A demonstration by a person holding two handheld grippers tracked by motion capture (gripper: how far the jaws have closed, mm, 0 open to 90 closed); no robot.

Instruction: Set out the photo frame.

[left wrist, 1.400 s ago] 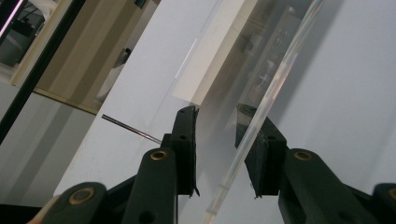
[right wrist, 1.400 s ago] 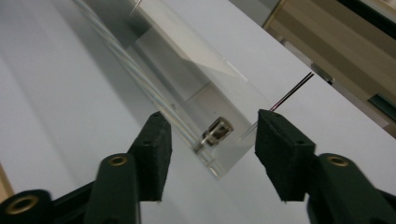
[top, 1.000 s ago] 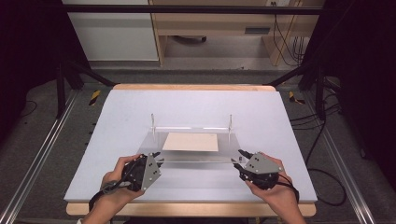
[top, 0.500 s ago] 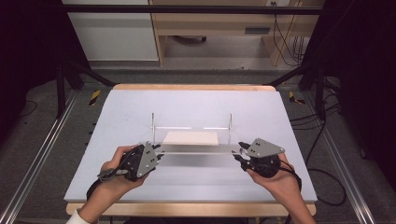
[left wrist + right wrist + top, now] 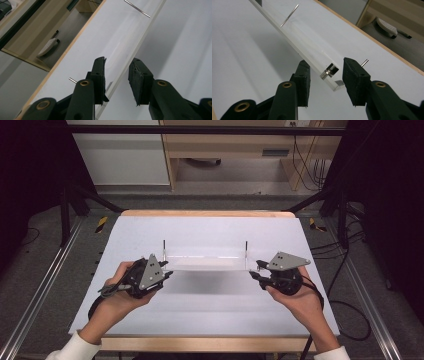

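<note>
Clear acrylic plate (image 5: pixel 205 264) lifted off the table (image 5: pixel 210 315) since earlier, left claw (image 5: pixel 167 271) just loosening around its end, right claw (image 5: pixel 255 270) clamped on it.

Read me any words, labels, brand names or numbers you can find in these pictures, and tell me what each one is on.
None can be read.
The clear acrylic stand between the two grippers carries no print.
The grey plate on the left gripper and the one on the right gripper show only small dark holes.
The white table top is blank.
The cabinet behind the table shows no label.
</note>
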